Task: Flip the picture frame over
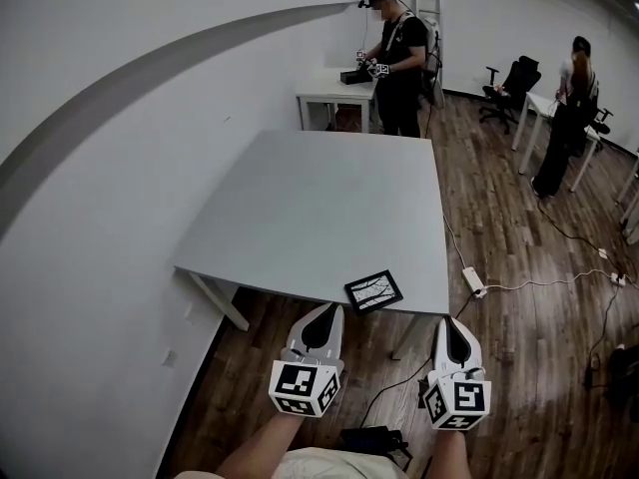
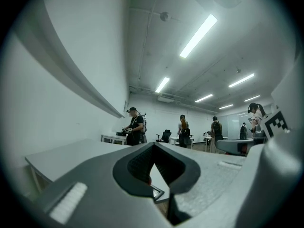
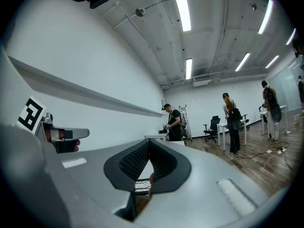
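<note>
A pale grey, flat-topped desk (image 1: pixel 329 198) stands against a white wall (image 1: pixel 90 267) crossed by a grey band, on a dark wood-plank floor (image 1: pixel 499 208) where cables trail past a white power strip (image 1: pixel 472 281). Beyond it, a person in black (image 1: pixel 401 63) stands at a white table (image 1: pixel 329 90), and another person stands further right near a black office chair (image 1: pixel 514 83).

The small black rectangular picture frame (image 1: pixel 373 290) lies flat at the desk's near edge, close to the near right corner, its dark side with pale lines facing up. Its long axis runs roughly left to right, the right end angled slightly away.

Both grippers hover off the near edge, over the floor, apart from the frame. The left gripper (image 1: pixel 325 313) is just left of it and the right gripper (image 1: pixel 449 324) is to its right. Each has its jaws drawn together at the tips, gripping nothing.
</note>
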The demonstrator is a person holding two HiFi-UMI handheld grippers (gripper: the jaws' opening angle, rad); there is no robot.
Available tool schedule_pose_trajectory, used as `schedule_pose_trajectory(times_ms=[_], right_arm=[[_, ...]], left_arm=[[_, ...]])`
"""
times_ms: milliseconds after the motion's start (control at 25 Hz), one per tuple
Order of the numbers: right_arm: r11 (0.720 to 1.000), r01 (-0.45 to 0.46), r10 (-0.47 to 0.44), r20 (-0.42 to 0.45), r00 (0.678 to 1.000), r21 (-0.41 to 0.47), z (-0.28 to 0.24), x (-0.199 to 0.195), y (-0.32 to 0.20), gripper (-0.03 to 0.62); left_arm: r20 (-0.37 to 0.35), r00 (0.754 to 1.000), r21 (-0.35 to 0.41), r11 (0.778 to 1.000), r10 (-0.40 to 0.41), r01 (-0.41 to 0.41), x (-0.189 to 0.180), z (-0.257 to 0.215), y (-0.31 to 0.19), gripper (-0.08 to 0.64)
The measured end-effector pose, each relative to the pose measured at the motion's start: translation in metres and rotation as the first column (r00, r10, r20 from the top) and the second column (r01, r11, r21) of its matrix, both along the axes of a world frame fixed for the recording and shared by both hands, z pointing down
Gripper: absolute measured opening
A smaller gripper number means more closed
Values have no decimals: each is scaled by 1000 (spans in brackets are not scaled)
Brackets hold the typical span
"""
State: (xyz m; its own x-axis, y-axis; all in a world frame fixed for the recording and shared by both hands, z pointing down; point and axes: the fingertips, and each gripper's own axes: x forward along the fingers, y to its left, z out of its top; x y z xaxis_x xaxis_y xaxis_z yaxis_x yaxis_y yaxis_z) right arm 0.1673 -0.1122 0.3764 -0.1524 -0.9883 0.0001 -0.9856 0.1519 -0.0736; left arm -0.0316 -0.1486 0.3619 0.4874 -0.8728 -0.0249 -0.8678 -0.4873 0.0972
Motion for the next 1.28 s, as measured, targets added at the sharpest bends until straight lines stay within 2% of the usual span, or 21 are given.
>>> schedule_pose_trajectory(times_ms=[320,480,720,1280], right_arm=[[999,40,-39,14,999,-4,4,26,-23,23],[999,51,-51,1,999,-21,9,29,-31,23],[998,49,-50,-14,999,-33,12,17,-51,23],[996,35,-39,-49,998,-83,31,-14,-85,23]], left_arm=[[12,1000,5,1000,-28,28,31,-1,-16,2],[6,999,-4,999,-37,37,33,2,-24,2],[4,1000,1,1000,-27,27,23,3,-43,2],[-13,1000,-60,998,15,-16,8,33,-80,2]])
